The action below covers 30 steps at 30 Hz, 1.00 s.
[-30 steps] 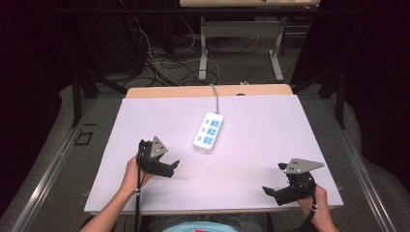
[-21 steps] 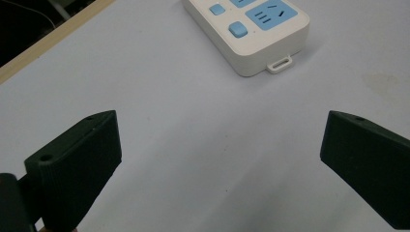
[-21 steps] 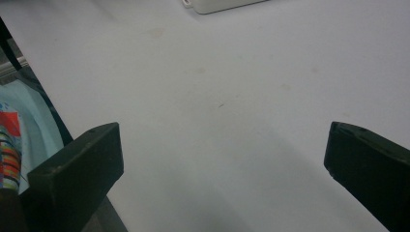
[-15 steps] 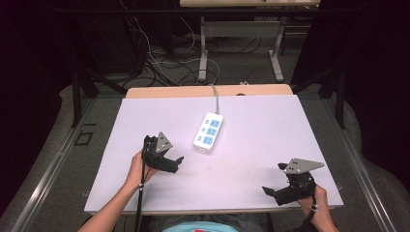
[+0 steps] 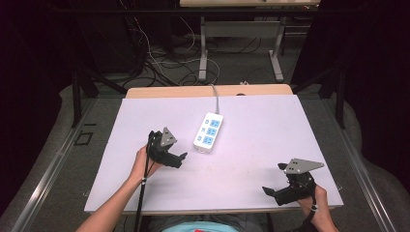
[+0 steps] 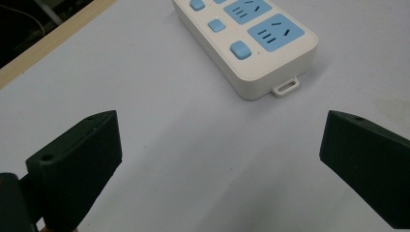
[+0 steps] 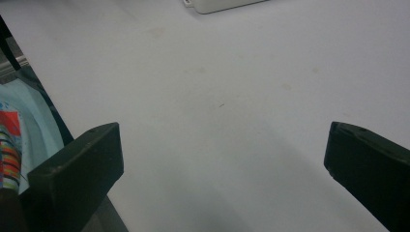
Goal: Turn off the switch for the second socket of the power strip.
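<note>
A white power strip [image 5: 209,132] with blue sockets lies near the middle of the white table top [image 5: 261,130], its cord running off the far edge. My left gripper [image 5: 181,157] is open just left of the strip's near end, jaws pointing toward it. In the left gripper view the strip [image 6: 251,38] lies just ahead of the wide-apart jaws, with nothing between them. My right gripper [image 5: 269,191] rests open at the table's front right, pointing left. In the right gripper view a corner of the strip [image 7: 220,5] shows at the top edge.
A strip of wooden table edge [image 5: 193,91] runs along the far side. Beyond it are cables [image 5: 159,63] on the floor and metal desk legs [image 5: 203,48]. The person's patterned clothing [image 7: 19,130] shows past the table's front edge.
My left gripper has moved up and to the right, closer to the power strip's near end. The right gripper has stayed in place.
</note>
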Each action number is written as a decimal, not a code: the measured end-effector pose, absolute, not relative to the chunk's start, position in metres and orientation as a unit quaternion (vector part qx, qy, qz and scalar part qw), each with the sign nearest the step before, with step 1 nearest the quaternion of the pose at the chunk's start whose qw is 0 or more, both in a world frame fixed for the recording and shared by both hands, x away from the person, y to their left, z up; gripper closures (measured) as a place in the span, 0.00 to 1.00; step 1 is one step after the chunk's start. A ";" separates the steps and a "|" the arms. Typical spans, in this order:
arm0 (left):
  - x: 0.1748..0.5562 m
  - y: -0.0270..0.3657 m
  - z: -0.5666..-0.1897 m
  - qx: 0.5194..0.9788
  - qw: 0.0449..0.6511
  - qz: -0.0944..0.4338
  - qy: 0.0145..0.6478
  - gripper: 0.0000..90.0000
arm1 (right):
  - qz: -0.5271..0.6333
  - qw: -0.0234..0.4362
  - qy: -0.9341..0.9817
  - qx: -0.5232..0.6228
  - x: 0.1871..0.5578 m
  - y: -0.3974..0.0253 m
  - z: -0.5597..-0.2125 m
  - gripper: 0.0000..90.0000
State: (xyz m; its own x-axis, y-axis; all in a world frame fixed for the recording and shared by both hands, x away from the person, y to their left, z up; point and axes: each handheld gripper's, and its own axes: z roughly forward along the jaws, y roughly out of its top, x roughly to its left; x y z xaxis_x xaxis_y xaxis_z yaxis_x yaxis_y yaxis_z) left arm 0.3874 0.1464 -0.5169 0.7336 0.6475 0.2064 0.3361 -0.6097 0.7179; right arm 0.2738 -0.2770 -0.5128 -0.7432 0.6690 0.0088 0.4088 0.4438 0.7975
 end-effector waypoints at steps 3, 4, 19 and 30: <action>0.391 0.145 -0.517 0.869 0.338 0.228 0.282 0.01 | 0.416 0.155 0.836 0.323 0.274 -0.277 -0.513 0.00; 0.392 0.144 -0.517 0.867 0.340 0.230 0.281 0.01 | 0.417 0.158 0.835 0.323 0.274 -0.277 -0.513 0.00; 0.409 0.136 -0.513 0.870 0.338 0.227 0.279 0.01 | 0.416 0.155 0.836 0.323 0.273 -0.276 -0.513 0.00; 0.420 0.126 -0.512 0.873 0.335 0.220 0.277 0.01 | 0.417 0.157 0.836 0.319 0.274 -0.276 -0.513 0.00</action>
